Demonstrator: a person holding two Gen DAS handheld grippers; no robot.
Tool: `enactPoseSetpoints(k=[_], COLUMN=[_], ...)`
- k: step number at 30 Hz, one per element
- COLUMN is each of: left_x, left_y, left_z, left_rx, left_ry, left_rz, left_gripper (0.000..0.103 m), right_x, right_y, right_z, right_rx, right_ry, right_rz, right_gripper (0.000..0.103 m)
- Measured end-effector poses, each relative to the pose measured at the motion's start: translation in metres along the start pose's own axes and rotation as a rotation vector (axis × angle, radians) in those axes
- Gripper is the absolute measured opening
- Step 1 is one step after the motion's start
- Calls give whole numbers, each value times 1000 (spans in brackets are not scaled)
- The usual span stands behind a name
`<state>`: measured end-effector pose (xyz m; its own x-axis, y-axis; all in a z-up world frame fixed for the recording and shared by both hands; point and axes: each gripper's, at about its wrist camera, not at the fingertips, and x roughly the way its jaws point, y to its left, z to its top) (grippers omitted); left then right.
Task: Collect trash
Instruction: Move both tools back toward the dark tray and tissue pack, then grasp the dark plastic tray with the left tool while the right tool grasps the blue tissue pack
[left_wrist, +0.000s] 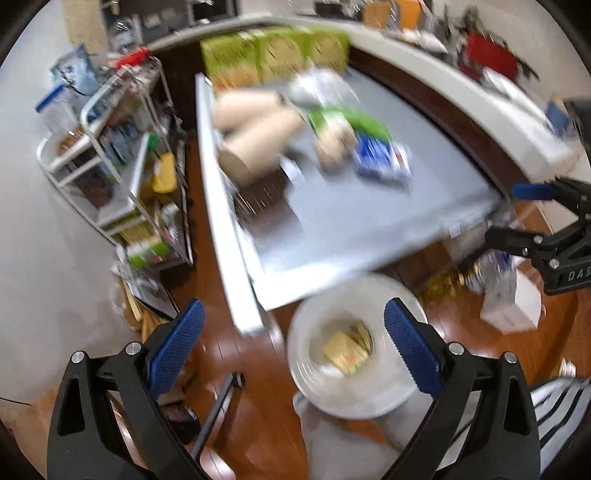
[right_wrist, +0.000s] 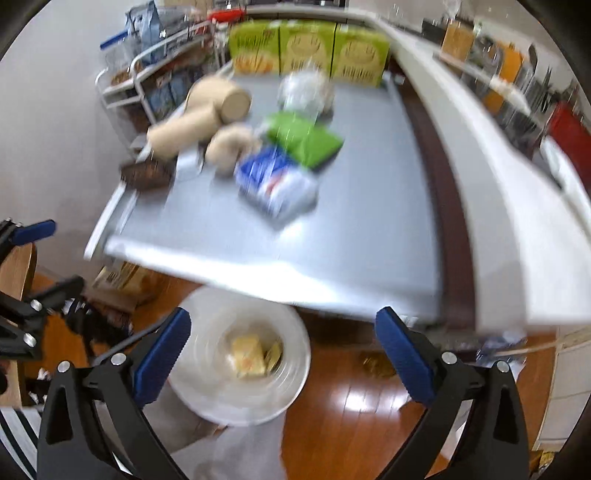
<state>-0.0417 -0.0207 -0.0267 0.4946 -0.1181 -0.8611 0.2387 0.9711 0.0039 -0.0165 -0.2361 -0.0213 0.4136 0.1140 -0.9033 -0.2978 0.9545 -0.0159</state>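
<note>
Both tongs, left (left_wrist: 293, 341) and right (right_wrist: 282, 349), gape wide, empty. The blue-and-white crinkly packet (right_wrist: 275, 184) on the grey table (right_wrist: 351, 240) looks light and soft; pinch its edge.

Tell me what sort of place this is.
Probably a home kitchen or dining corner: a grey table beside a white counter crowded with kitchenware, a wire cart of packaged food, and wood flooring.

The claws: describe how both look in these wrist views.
Both match. The left claw and right claw have black plastic frames with triangular cut-outs and silver rivets, ending in fingers with blue textured pads. White letters, partly cut off, mark the right claw's side in the left view. A black-and-white striped garment shows at the edge.
</note>
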Motion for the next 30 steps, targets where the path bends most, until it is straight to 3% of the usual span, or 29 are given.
enactPoseSetpoints(k=[3,8,10,15,17,20,24,30], left_x=[2,17,30,60,60,56,41,47], left_y=[24,42,40,22,15,4,0,24], left_z=[25,56,69,76,74,66,57,56], left_rx=[-97,-228,-219,-176,-155,-126,-106,-109], left_ry=[-36,-78,-61,-4,1,21,-25,11], left_rz=[-11,-104,-160,-203,-204,-284,-236,-211], left_gripper=[98,98,98,98,99,99,99,99], right_x=[2,5,6,12,13,14,20,40], right_y=[-5,-8,-7,-5,-9,-18,-28,-16], right_z=[21,46,49,48,46,43,42,58], right_rx=[23,66,67,57,67,92,119,22], right_ry=[-26,-64,-63,-41,-32,-20,-2,11], right_rz=[-18,14,26,19,17,10,15,17], right_gripper=[98,98,98,98,98,98,98,98])
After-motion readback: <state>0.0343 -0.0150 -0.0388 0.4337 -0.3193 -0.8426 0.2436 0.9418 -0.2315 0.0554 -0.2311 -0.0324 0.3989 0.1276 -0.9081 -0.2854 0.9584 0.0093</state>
